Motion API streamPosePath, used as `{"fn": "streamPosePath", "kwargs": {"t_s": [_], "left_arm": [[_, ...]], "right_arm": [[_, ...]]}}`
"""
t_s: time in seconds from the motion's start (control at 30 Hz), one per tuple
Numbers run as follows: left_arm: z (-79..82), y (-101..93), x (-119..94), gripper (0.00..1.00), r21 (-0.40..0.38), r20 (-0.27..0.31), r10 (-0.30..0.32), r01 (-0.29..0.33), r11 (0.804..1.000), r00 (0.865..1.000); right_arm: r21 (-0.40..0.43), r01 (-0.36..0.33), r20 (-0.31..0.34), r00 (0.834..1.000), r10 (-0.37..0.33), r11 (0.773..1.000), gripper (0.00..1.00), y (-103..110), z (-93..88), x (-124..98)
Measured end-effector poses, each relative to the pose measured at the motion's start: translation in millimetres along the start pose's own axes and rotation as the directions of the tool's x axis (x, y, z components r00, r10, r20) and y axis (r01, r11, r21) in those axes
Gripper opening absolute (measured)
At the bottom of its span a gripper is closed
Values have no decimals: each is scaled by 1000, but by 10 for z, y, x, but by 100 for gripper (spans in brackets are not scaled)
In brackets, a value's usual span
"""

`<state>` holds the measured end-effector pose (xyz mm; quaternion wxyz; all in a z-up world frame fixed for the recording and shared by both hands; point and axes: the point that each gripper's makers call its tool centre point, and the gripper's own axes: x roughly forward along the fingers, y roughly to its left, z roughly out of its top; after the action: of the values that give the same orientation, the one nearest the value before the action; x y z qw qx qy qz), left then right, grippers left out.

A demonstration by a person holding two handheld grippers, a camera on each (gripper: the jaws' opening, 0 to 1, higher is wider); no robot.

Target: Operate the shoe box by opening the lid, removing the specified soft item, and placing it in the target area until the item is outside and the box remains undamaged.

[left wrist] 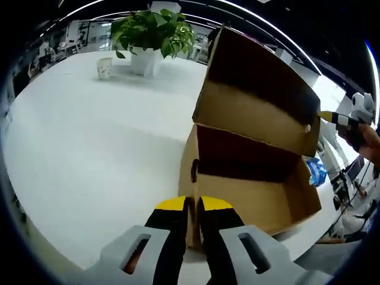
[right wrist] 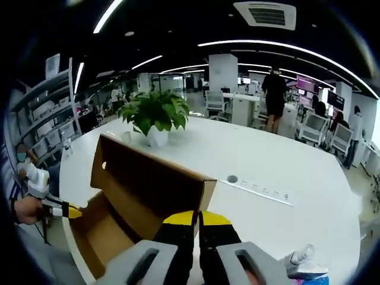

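Observation:
The brown cardboard shoe box (left wrist: 237,196) stands on the white table (left wrist: 89,154) with its lid (left wrist: 255,101) raised steeply. My left gripper (left wrist: 193,205) is shut on the box's near end wall at the corner. My right gripper (right wrist: 197,218) is shut on the free corner of the lid (right wrist: 148,172) and holds it up. It enters the left gripper view as the right gripper (left wrist: 328,117), at the lid's edge. In the right gripper view, the left gripper (right wrist: 74,211) is held by a hand at the box's end. The part of the box's inside that I see is bare cardboard.
A potted plant (left wrist: 153,32) and a paper cup (left wrist: 104,67) stand at the far side of the table. A blue and white packet (left wrist: 316,171) lies beyond the box. A strip of sockets (right wrist: 255,187) is set into the table. A person (right wrist: 274,95) stands far off among desks.

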<state>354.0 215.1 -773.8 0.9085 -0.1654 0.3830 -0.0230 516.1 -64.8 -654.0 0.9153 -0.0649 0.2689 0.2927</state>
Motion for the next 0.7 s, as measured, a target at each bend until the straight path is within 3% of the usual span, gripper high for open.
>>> {"fn": "streamPosePath", "kwargs": {"t_s": [0.7], "left_arm": [[28, 8, 24, 6, 4, -8, -14, 14, 1000, 1000]], "right_arm": [[-41, 34, 88, 996, -30, 999, 0, 327, -152, -441]]}}
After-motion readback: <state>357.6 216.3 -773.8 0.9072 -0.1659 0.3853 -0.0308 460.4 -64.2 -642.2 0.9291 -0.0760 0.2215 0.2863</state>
